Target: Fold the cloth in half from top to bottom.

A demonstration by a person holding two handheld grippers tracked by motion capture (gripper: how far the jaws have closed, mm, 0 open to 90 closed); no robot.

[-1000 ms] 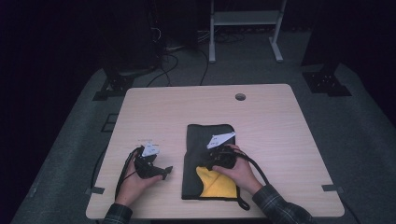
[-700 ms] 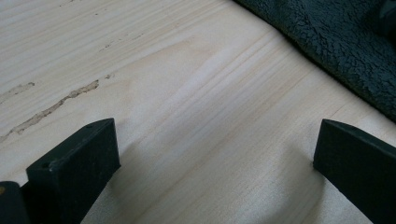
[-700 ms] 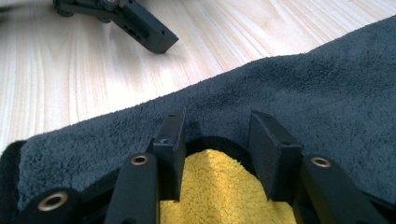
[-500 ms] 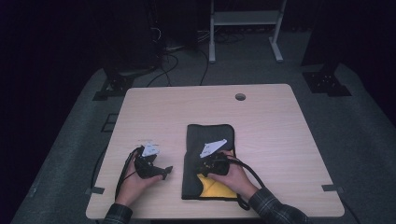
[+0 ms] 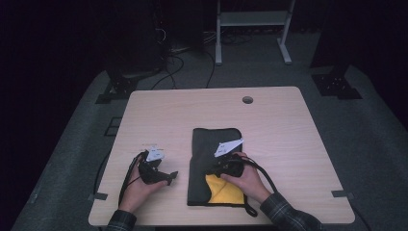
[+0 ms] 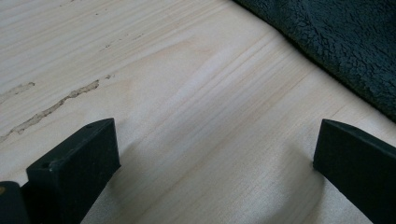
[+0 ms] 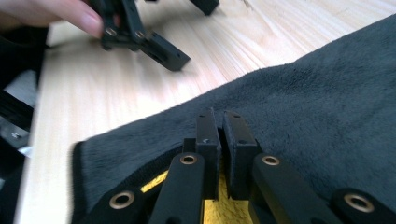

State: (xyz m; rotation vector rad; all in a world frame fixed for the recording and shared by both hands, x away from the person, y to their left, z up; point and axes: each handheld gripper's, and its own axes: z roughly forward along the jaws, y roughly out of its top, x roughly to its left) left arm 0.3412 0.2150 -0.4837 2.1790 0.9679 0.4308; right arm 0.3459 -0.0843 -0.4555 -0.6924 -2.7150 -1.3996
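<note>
Item: dark cloth (image 5: 211,159) with yellow lining (image 5: 223,191), flat on desk (image 5: 288,130); right gripper (image 7: 222,122) fingers just closed, pinching its near edge (fold apparently begun, unfinished); left gripper (image 6: 210,154) fingers spread, cloth beside them.

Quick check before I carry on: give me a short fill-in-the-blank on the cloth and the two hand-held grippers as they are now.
1. The right hand-held gripper has its jaws nearly ____ over the dark cloth.
2. The left hand-held gripper has its jaws ____ over bare table.
3. The cloth's turned-back corner shows a ____ underside.

Missing words: shut; open; yellow
</note>
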